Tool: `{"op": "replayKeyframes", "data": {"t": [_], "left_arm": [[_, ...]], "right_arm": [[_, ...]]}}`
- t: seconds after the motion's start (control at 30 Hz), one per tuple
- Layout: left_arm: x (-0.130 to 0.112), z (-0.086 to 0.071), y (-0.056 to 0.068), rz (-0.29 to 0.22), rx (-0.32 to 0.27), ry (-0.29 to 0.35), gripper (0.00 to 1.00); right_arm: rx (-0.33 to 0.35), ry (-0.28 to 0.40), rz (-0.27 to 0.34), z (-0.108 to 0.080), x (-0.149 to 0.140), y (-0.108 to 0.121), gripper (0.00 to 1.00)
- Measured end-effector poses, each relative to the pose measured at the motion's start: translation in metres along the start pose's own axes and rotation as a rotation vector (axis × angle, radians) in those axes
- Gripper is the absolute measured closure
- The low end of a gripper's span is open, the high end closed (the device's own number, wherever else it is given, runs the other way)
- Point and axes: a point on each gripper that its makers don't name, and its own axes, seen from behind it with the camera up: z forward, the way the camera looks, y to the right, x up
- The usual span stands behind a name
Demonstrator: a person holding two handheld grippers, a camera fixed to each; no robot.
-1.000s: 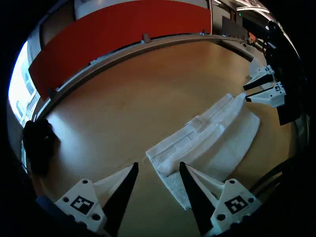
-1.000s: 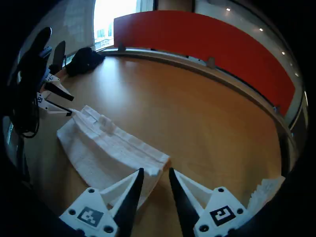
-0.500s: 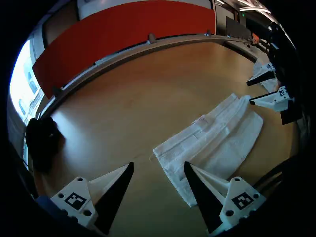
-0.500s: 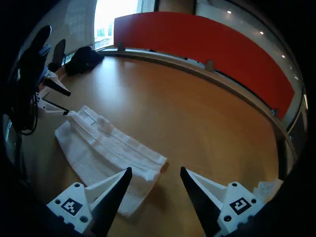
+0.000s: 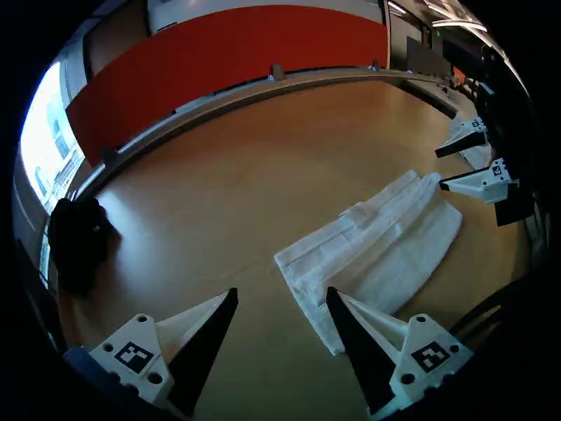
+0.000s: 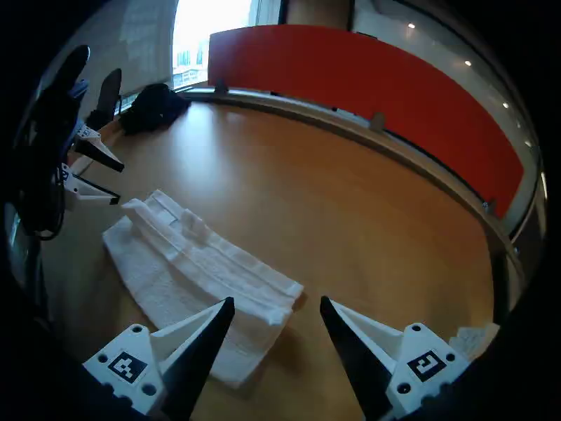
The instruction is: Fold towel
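- While I hover above the wooden table [image 5: 231, 168], my left gripper [image 5: 280, 291] is spread wide, grasping nothing.
- My right gripper [image 6: 277, 300] is likewise released, empty.
- The white towel [image 5: 379, 238] lies folded flat, lower right of left gripper view, lower left of right gripper view [image 6: 196, 266].

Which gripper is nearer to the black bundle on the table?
Left. The left gripper hovers at the towel end nearest the black bundle; the right gripper is at the towel's far end.
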Motion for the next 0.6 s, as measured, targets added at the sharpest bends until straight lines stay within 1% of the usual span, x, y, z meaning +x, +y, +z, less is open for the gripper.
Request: {"op": "replayKeyframes", "data": {"t": [0.27, 0.6], "left_arm": [[-0.023, -0.016, -0.008, -0.06, 0.028, -0.012, 0.06], [-0.054, -0.039, -0.018, -0.144, 0.065, -0.015, 0.06]], "right_arm": [[0.021, 0.002, -0.016, 0.005, 0.005, -0.014, 0.05], [0.054, 0.004, -0.062, 0.014, 0.015, -0.035, 0.05]]}}
